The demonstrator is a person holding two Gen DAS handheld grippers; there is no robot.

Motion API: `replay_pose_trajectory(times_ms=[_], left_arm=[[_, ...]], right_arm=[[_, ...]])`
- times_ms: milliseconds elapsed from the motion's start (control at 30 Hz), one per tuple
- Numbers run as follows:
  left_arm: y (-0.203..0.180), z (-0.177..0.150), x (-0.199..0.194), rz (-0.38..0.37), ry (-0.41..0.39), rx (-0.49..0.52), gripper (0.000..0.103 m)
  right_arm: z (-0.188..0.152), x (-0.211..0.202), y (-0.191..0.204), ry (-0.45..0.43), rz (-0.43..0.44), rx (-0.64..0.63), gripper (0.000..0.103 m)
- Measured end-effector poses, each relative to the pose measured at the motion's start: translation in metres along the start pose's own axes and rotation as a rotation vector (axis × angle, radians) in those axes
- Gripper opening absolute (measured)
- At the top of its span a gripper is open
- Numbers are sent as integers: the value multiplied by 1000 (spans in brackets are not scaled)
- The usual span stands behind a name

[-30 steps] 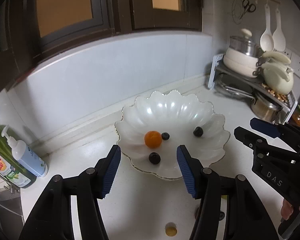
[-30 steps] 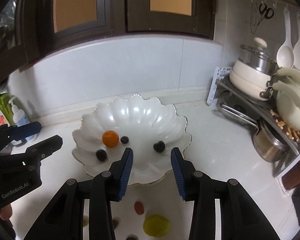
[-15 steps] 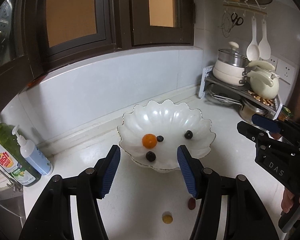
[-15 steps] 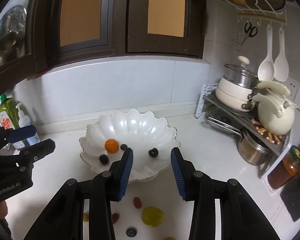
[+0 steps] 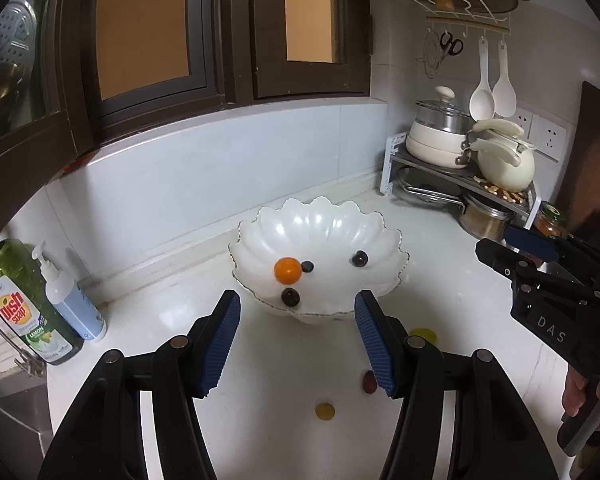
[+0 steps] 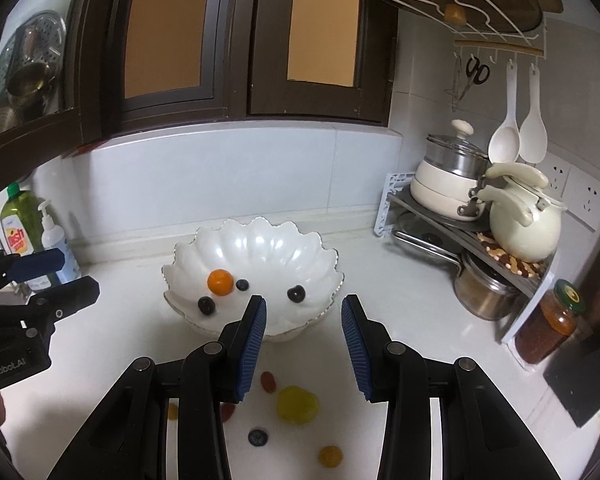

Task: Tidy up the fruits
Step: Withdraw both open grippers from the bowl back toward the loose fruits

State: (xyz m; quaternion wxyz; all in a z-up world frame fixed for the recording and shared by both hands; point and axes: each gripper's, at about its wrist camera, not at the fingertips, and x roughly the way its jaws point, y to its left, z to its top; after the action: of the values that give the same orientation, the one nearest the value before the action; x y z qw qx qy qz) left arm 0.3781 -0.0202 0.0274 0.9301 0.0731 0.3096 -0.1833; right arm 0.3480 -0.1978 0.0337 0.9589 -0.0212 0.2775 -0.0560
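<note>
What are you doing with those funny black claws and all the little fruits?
A person holds two black grippers, sorting fruit into the white scalloped bowl. An orange round fruit and three dark berries already lie inside. Both the left gripper and the right gripper hover open and empty. On the white counter wait a yellow-green fruit, a blueberry and a few small red and yellow ones.

Ahead of you the bowl [image 6: 256, 248] sits on the counter [image 6: 400, 320], four fruits [image 6: 220, 281] inside. Loose fruits [image 6: 297, 399] lie before it, soap bottles [image 5: 24, 300] to its left, pot rack [image 6: 480, 240] to its right.
</note>
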Motion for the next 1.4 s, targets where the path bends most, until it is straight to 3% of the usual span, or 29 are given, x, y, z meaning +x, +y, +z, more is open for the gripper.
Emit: replay_pose_trajectory(times_ms=[367,733,1400], left_arm=[[-5,-17,-9,-2,8,5,60],[-9,-40,3,-5,74,15,60],[-8,-89,20,19,140,54,60]], right_arm=[[-22,-17,-6,6,-31,47,41],[-46,-12,-6,62,-38,56,41],[-85,5,15,143,34,33,41]])
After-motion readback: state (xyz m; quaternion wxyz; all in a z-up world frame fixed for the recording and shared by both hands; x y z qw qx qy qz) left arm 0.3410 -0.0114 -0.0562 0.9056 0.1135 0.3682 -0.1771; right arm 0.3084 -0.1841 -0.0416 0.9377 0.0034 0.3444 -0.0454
